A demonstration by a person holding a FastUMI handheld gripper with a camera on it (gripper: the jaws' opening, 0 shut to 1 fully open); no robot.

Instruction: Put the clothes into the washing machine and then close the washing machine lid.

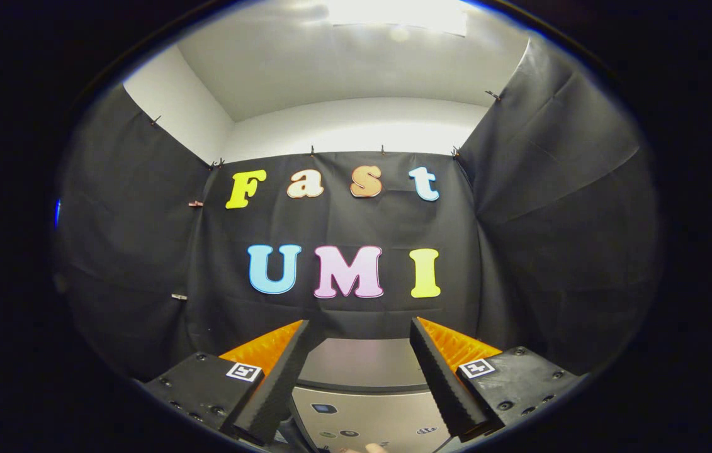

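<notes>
Your gripper is open and holds nothing, above the washing machine; its lid looks shut.

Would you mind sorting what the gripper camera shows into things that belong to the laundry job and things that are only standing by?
Belongs to the job:
- washing machine, its grey top and control panel between and below the fingers
- gripper, fingers apart, holding nothing

Standing by:
- black cloth wall beyond the machine
- small clips pinning the cloth
- ceiling light
</notes>
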